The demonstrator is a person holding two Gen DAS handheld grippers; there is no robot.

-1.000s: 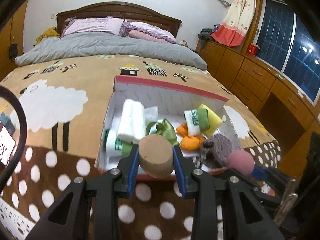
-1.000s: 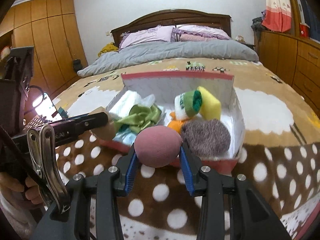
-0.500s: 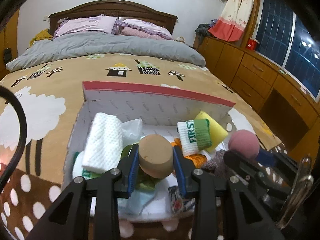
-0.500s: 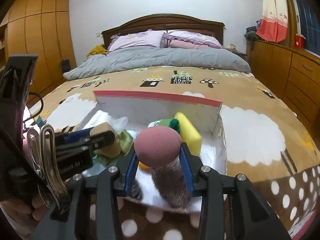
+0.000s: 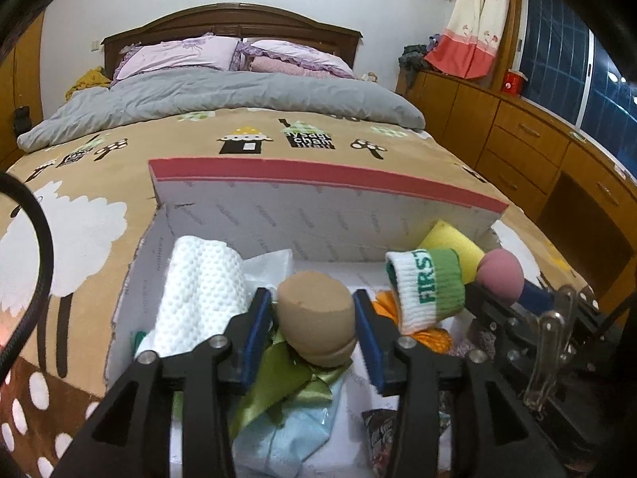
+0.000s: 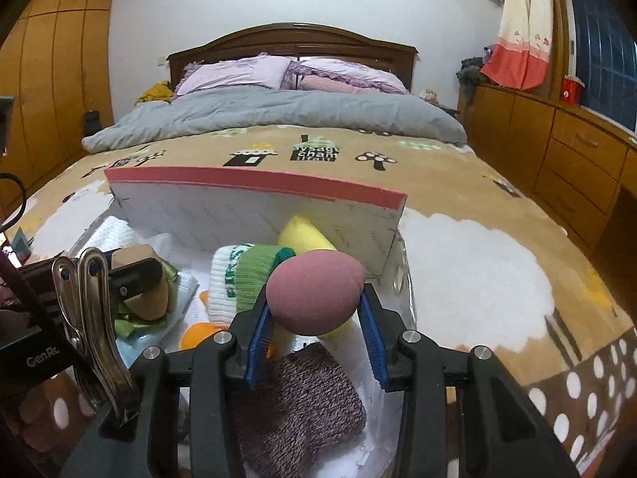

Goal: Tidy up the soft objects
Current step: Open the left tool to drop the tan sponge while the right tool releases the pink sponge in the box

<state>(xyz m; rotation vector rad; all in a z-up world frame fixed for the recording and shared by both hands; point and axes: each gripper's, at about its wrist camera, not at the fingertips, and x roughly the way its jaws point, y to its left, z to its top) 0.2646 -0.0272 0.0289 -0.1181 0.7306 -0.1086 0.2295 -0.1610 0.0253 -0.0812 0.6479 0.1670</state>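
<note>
A white box with a red rim (image 5: 318,183) lies on the bed and holds soft things. My left gripper (image 5: 314,298) hangs over its middle, jaws opening. The tan sponge (image 5: 314,318) sits tilted between the blue pads with a slim gap on its left side. My right gripper (image 6: 314,302) is over the box's right part, and its pads still touch the pink sponge (image 6: 314,290) as the jaws begin opening. Inside lie a white towel roll (image 5: 199,290), a green and white sock (image 5: 426,286), a yellow sponge (image 5: 450,239), green ribbon cloth (image 5: 286,378) and a purple knit piece (image 6: 302,398).
The box rests on a brown patterned blanket (image 6: 477,247) near the foot of the bed. A grey duvet (image 6: 278,111) and pillows lie beyond. Wooden drawers (image 6: 577,151) line the right wall. A metal clip (image 6: 91,318) on the left gripper's body stands close beside my right gripper.
Both grippers moved forward and down from in front of the box to over its inside. The left jaws widened, and the tan sponge has sagged between them.
</note>
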